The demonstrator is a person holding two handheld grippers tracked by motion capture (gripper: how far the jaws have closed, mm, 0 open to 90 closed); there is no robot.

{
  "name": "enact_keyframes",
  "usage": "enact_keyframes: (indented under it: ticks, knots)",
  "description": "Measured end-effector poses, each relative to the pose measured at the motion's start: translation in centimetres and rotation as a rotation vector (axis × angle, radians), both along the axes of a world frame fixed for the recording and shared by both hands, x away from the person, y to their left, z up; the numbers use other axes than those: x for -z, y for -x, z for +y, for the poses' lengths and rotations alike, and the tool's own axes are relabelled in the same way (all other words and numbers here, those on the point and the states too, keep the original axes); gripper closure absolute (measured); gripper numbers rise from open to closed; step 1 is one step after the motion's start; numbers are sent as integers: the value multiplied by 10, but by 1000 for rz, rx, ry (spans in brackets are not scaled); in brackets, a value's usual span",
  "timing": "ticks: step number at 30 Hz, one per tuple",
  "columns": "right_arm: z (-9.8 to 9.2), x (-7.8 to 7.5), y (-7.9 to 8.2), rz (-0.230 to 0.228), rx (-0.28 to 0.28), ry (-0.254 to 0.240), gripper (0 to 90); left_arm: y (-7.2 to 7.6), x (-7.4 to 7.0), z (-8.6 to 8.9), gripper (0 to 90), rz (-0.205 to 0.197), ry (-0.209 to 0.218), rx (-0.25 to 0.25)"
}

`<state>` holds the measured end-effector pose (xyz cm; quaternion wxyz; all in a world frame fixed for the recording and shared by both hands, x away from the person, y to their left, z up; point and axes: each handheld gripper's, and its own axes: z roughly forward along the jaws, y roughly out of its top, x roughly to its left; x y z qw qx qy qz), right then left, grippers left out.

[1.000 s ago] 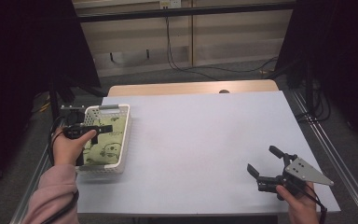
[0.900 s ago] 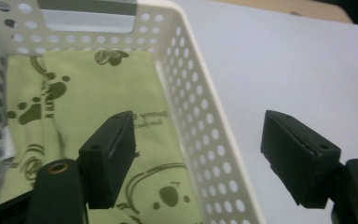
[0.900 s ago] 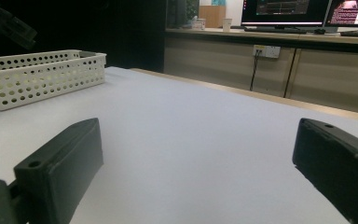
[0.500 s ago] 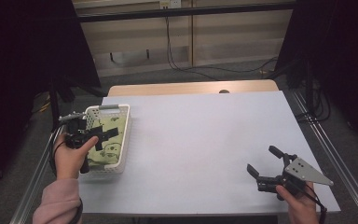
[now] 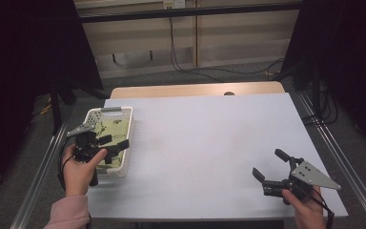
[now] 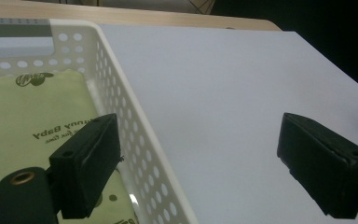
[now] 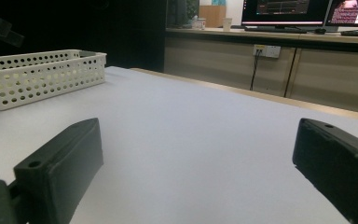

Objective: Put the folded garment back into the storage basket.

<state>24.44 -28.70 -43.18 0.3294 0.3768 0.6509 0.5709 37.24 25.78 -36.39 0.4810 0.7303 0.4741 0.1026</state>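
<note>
Left gripper (image 5: 112, 149) has been drawn back toward the near end of the basket (image 5: 126, 125) and lifted since the earlier frames; right gripper (image 5: 272, 168) is unchanged.

- Left gripper: jaws spread wide, nothing held. In the left gripper view one jaw hangs over the green packet (image 6: 37, 126) inside the basket, the other out over the bare table (image 6: 223, 93), so the perforated basket wall (image 6: 135, 140) is straddled. No contact can be made out.
- Packet: lies flat in the basket at the table's left edge; printed side up, lettering seen upside down in the left gripper view.
- Right gripper: jaws wide apart, empty, held low over the near right corner of the table (image 5: 209, 138), well apart from the basket (image 7: 42, 74).

Step judged: approach for picking the packet out of the basket; no grasp made yet.

Next move calls for: both jaws to be brought inside the wall, lowered onto a packet edge, then closed. A flat, thin pack is likely to slip; an edge or corner pinch is advised.
</note>
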Motion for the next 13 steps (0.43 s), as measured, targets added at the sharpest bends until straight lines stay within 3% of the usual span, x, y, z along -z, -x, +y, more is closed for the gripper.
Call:
enact_keyframes:
  ticks: [3,4,9,10,11,13]
  knots:
    - [0,0,0,0,0,-1,12,4,5,-2,129,-31,20,-5]
    - [0,0,0,0,1,-3,12,6,6,-3,127,-24,27,-2]
    - [0,0,0,0,0,-4,12,15,12,-7,113,-82,18,8]
    - [0,0,0,0,0,-4,12,18,14,-9,109,-79,37,7]
    - [0,0,0,0,0,-2,12,20,15,-10,108,-103,39,6]
    - [0,0,0,0,0,2,12,26,20,-13,96,-107,36,23]
